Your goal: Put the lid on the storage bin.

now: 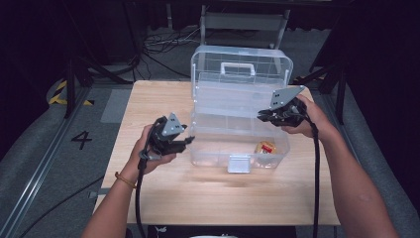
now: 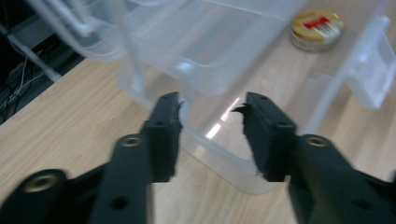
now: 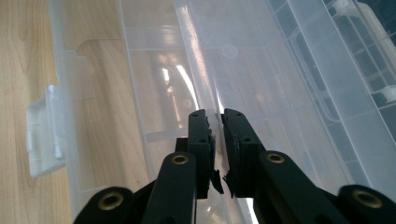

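Currently a clear plastic storage box (image 1: 233,148) sits mid-table (image 1: 163,198) with its lid (image 1: 241,67) standing open behind it, white handle (image 1: 237,68) on the lid, white latch (image 1: 238,163) at the front wall. Right hand-held gripper (image 1: 261,115) is at the box's right side, jaws nearly closed and pinching a thin clear edge of the inner tray (image 3: 205,70); in the right gripper view the plastic strip runs right between the pads. Left hand-held gripper (image 1: 187,141) is at the box's left front corner, jaws apart, nothing held; the rounded box corner (image 2: 219,154) lies just beyond its tips. Small round tin (image 1: 265,147) with gold and red lid lies inside the box, right front.
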{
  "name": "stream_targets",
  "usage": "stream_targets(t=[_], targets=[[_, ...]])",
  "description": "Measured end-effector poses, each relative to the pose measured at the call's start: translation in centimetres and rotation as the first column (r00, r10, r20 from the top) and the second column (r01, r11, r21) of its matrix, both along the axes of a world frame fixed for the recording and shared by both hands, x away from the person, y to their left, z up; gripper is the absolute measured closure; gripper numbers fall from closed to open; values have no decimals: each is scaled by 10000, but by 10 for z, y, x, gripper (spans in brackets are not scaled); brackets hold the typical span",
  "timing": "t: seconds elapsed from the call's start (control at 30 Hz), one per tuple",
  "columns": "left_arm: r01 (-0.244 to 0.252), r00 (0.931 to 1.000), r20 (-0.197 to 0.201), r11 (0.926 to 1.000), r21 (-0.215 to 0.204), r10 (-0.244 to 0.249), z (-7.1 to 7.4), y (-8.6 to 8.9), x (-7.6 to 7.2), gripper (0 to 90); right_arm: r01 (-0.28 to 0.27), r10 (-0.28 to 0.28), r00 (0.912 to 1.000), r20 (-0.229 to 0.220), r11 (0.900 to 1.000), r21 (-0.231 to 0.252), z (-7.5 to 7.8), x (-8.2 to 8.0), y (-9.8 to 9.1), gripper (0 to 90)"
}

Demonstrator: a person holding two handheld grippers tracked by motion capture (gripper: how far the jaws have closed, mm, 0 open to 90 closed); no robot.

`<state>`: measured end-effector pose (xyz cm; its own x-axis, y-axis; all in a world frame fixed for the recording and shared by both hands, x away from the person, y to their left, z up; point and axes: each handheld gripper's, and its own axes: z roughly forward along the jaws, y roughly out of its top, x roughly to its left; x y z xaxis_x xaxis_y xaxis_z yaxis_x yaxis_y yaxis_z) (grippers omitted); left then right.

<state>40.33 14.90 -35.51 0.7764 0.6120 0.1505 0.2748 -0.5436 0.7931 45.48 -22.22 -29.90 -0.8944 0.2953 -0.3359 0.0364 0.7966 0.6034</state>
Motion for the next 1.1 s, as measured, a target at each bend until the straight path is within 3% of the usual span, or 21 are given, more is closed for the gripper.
stream_targets(t=[0.03,0.1,0.2,0.37,0.43,0.53,0.73,0.9,1.0,1.1], targets=[[-219,9998,-15,9993,-293,219,2,5,7,643,2,-2,10000,-6,10000,15,0,0,0,823],[-557,9984,-91,9976,-408,554,5,10,18,717,-11,12,10000,79,10000,-67,0,-1,2,824],[-578,9983,-97,9947,-853,572,9,13,36,783,-9,9,9999,121,10000,-80,0,-1,3,823],[-508,9985,164,9932,-1045,528,17,8,56,816,47,-46,9999,141,10000,-73,-1,-2,3,818],[-430,9989,112,9862,-1597,454,21,6,68,833,49,-48,9999,106,9999,-103,0,-2,2,817],[-599,9974,287,9799,-1904,666,27,2,79,867,48,-46,9999,162,9999,-117,-1,-3,3,817],[-465,9955,716,9768,-2089,627,41,-6,98,900,79,-76,9998,189,9999,-134,-2,-6,2,817],[-533,9951,685,9706,-2348,712,50,-14,107,900,15,-10,9997,229,9997,-235,-3,-9,4,816],[-539,9940,813,9741,-2198,733,56,-21,112,900,83,-75,9997,234,9994,-329,-3,-10,5,814],[-495,9940,836,9730,-2252,699,61,-23,113,900,133,-122,9996,236,9988,-474,-3,-12,6,812]])
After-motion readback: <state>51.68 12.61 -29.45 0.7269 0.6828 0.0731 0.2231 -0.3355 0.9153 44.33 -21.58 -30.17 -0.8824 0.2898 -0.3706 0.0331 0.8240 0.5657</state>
